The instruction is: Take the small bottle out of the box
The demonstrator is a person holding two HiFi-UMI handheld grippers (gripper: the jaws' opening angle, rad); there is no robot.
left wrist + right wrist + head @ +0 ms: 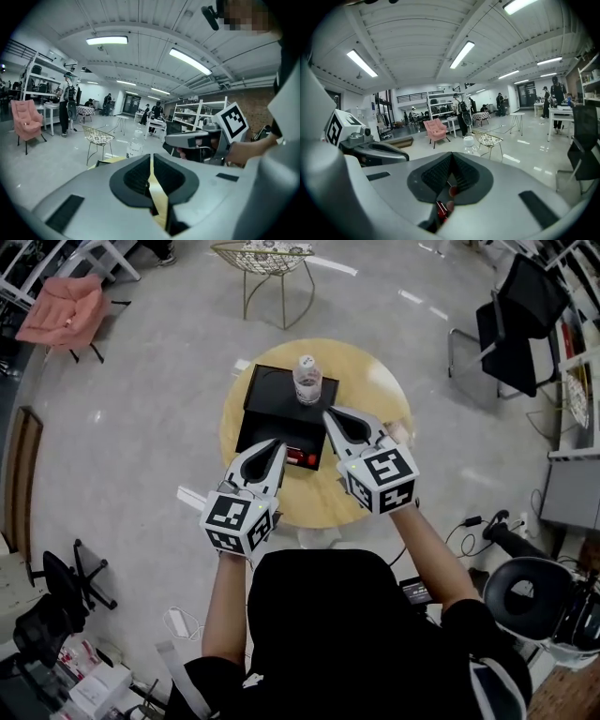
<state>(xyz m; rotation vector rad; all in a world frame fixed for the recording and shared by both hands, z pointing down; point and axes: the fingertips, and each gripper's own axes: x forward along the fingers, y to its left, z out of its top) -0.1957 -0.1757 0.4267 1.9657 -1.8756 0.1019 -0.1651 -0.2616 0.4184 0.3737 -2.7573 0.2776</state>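
A round table (pixel 375 381) with a smooth, pale wooden top was seen at the centre of the head view. On it lay a flat, matte black box (pixel 272 409), rectangular, with a small red item (pixel 302 457) showing at its near edge. The bottle (pixel 307 381), of clear ribbed plastic with a white cap, was stood upright at the box's upper edge. Whether it sat in the box or on it could not be told.

The left gripper (pixel 277 444), grey-shelled with ribbed black pads, was held over the box's lower left corner. Its jaws were pressed together, and nothing was gripped. The right gripper (pixel 330 415) was pointed at the bottle from just below it and did not touch it. Its jaws were likewise met at the tips and empty.

A wire chair (pixel 264 259) was seen beyond the table.
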